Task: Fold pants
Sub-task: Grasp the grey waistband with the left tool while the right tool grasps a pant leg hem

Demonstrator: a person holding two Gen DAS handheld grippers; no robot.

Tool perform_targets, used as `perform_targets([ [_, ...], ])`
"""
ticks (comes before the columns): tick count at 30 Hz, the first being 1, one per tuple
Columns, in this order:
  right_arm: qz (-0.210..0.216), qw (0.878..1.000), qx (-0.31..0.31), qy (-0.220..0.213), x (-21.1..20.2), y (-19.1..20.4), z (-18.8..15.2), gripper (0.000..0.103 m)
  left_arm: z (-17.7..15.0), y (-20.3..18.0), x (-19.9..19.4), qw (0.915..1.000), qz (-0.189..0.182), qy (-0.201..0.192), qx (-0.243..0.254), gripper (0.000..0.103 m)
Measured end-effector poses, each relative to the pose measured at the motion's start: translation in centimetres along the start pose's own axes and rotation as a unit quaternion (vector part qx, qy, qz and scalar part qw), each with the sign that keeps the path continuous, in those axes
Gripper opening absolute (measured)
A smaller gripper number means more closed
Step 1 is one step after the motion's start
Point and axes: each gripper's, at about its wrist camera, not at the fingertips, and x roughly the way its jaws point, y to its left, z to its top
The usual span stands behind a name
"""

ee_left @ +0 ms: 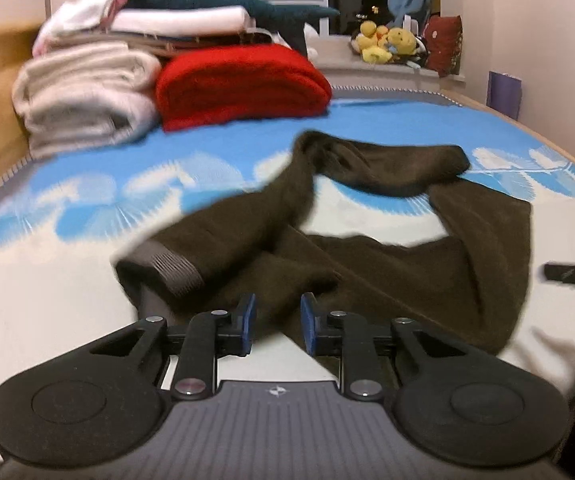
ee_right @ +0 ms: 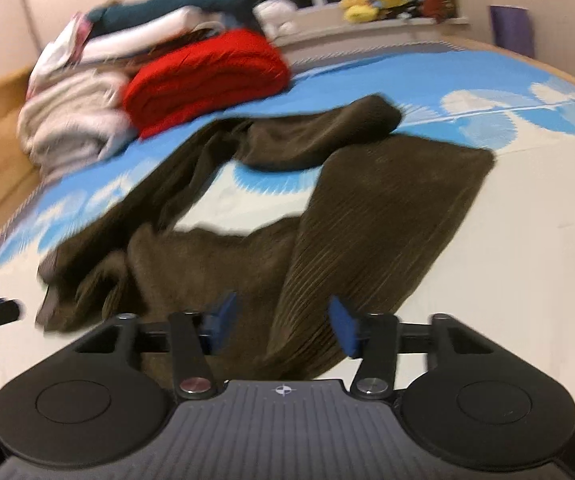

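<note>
Dark brown corduroy pants (ee_left: 387, 264) spread loosely on the bed (ee_left: 47, 320), over its blue-and-white cover, unfolded. Waistband (ee_left: 175, 272) at the near left in the left wrist view, grey ribbed lining turned outward; both legs running away from the cameras toward the far end of the bed, so long axis roughly near-to-far. Left leg slanting up and right to a bend, then flopped across to the right, its end (ee_left: 447, 160) lying over the top of the other leg. Right leg (ee_right: 367, 220) straighter, ribs of the fabric plain to see in the right wrist view, running from near the gripper up to the far right. Patch of bare cover enclosed between the two legs. Left gripper (ee_left: 277, 326) low over the near edge of the pants, pointing along the bed, blue pads parted by a moderate gap with cloth showing behind it, nothing clamped. Right gripper (ee_right: 283, 324) likewise low and forward-facing, tilted slightly, fingers spread wider, over the lower part of the right leg, gripping nothing. Both views motion-blurred. Far left of the bed: stack of folded laundry (ee_left: 87, 92), cream and white pieces with a dark teal one on top, and a folded red blanket (ee_left: 243, 88) just beside it. Yellow plush toys (ee_left: 387, 42) on the windowsill beyond
</note>
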Motion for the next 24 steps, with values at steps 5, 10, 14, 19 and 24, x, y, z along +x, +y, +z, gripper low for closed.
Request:
perform_targets([
  [5, -0.012, 0.998, 0.038, -0.044, 0.1, -3.9, 3.4, 0.043, -1.8, 5.7, 3.5, 0.9963, 0.04, 0.049, -0.057, 0.026],
  [10, -0.061, 0.994, 0.083, -0.037, 3.6, -9.6, 6.3, 0.045, -2.5, 11.0, 5.9, 0.9689, 0.024, 0.094, -0.227, 0.021],
  [14, -0.092, 0.987, 0.133, -0.013, 7.2, -13.3, 6.5, 0.045, -2.6, 12.1, 7.4, 0.9588, 0.005, 0.119, -0.258, 0.021],
  [19, -0.115, 0.979, 0.165, 0.011, 10.6, -15.3, 6.0, 0.057, -3.3, 13.6, 9.6, 0.9435, 0.041, 0.152, -0.291, 0.026],
  [24, -0.115, 0.986, 0.12, 0.019, 13.7, -15.6, 6.3, 0.062, -4.1, 15.4, 11.6, 0.9166, 0.057, 0.167, -0.359, 0.052],
])
